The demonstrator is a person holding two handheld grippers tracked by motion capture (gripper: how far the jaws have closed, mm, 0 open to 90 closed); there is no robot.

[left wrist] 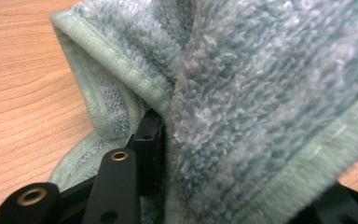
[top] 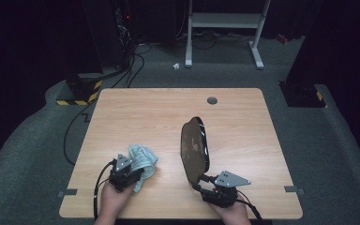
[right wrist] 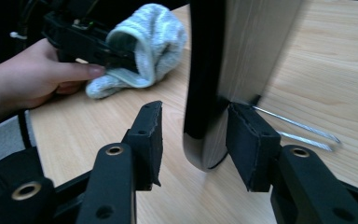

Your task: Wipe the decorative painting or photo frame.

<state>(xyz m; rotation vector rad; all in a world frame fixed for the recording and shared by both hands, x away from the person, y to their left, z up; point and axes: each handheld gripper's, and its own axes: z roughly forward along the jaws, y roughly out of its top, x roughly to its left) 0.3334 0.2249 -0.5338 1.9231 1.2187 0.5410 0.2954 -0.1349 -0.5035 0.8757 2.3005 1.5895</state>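
Note:
A light green terry cloth (top: 144,161) (left wrist: 261,93) lies bunched near the table's front left. My left gripper (top: 135,176) (left wrist: 168,130) is shut on a fold of it, and the pile hides one jaw. An oval black-rimmed mirror (top: 194,147) (right wrist: 242,46) stands on edge at the front middle, its glass smudged. My right gripper (top: 202,182) (right wrist: 193,140) is open astride the mirror's lower rim. One pad (right wrist: 251,144) rests against the glass side; the other stands a small gap away from the black back. The right gripper view also has the cloth (right wrist: 144,42) and the left gripper (right wrist: 93,42) farther off.
The wooden table (top: 145,108) has a round cable hole (top: 212,100) near its far edge. A thin wire stand (right wrist: 303,126) lies on the wood behind the mirror. A hand (right wrist: 28,79) holds the left gripper. A white desk frame (top: 225,28) stands on the floor beyond.

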